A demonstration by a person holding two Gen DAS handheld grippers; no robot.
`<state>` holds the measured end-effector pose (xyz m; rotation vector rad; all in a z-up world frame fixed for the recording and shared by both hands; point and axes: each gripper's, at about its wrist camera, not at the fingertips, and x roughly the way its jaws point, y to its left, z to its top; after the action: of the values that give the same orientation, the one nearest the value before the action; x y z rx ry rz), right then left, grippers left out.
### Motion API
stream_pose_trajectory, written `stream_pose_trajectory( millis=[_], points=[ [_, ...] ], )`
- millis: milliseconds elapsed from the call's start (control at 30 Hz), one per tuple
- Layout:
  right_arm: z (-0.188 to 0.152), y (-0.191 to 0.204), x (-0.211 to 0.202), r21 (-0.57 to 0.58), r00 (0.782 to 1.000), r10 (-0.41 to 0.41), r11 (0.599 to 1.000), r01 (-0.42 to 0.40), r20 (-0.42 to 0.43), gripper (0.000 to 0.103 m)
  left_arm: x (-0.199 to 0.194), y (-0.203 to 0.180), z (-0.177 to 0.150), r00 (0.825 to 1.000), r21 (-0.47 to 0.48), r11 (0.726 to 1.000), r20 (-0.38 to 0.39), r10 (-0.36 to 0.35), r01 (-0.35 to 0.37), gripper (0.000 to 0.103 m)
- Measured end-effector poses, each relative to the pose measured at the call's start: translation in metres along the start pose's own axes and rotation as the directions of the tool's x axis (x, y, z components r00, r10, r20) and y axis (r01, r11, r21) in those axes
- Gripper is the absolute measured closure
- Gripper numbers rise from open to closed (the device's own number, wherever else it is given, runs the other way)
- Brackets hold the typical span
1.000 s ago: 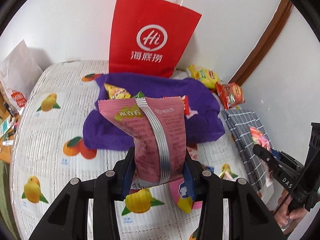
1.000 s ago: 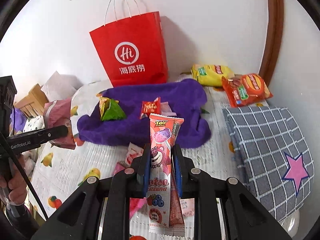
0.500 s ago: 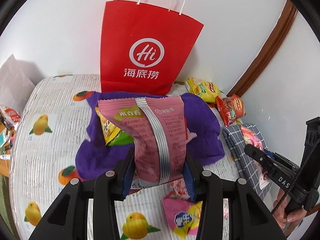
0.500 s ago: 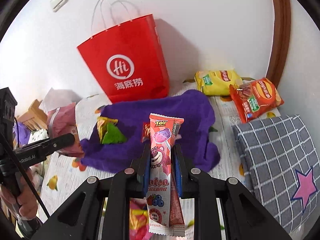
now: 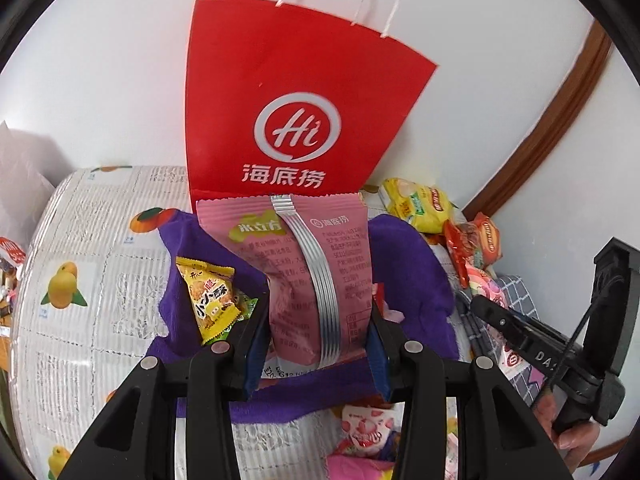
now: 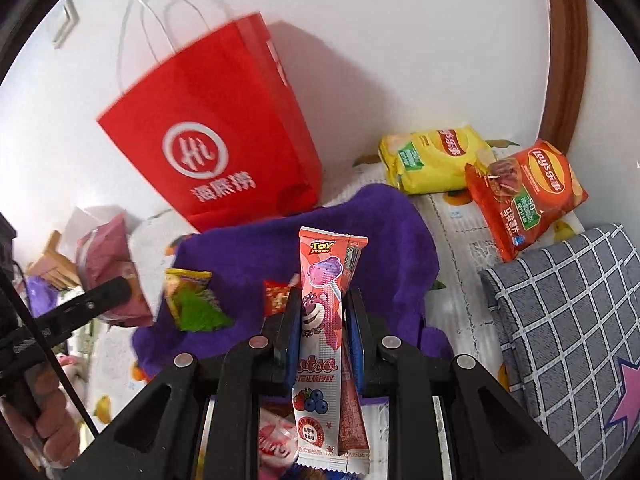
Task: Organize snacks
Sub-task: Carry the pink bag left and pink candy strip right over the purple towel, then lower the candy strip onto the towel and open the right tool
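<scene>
Now you are carrying both gripped snacks, pink packet (image 5: 316, 280) in the left gripper (image 5: 316, 344) and lollipop packet (image 6: 326, 320) in the right gripper (image 6: 320, 344), closer to the red bag (image 5: 296, 96), likely for dropping in.

Your pink snack pouch (image 5: 316, 280) stands upright, silver seam facing you; your long Toy Story candy packet (image 6: 324, 344) points at the purple towel (image 6: 384, 232)

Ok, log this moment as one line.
left gripper: shut on pink snack packet | right gripper: shut on lollipop packet | red bag: upright
</scene>
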<state>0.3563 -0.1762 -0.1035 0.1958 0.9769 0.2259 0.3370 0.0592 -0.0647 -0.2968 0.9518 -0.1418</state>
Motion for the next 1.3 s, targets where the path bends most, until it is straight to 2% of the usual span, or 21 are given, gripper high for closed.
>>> stream_pose_trajectory(
  millis=[133,433,700,967,1233,1300],
  points=[
    [-0.006,-0.002,0.028,0.003,1.0,0.002,1.0,-0.002,-0.008,0.082,0.02,0.001,-0.003,0.998,-0.009,1.0,-0.059,-0.013,0.012,0.062],
    [-0.015,-0.021,0.06,0.072,1.0,0.011,0.997,-0.012,0.008,0.082,0.04,0.001,-0.007,0.995,0.002,1.0,-0.095,0.007,-0.006,0.062],
    [-0.02,-0.02,0.075,0.068,0.997,-0.067,0.996,0.065,0.033,0.08,0.055,-0.004,-0.013,0.99,0.015,1.0,-0.138,0.029,-0.027,0.062],
    [-0.022,-0.018,0.081,0.048,0.994,-0.09,0.995,0.087,0.064,0.08,0.063,-0.005,-0.016,0.984,0.025,0.999,-0.17,0.051,-0.047,0.062],
    [-0.023,-0.019,0.087,0.056,0.995,-0.087,0.995,0.084,0.043,0.077,0.074,-0.004,-0.021,0.974,0.003,0.999,-0.221,0.047,-0.048,0.062],
    [-0.023,-0.019,0.086,0.052,0.995,-0.088,0.995,0.086,0.044,0.067,0.076,-0.006,-0.022,0.973,0.007,0.999,-0.226,0.049,-0.049,0.062]
  ],
)
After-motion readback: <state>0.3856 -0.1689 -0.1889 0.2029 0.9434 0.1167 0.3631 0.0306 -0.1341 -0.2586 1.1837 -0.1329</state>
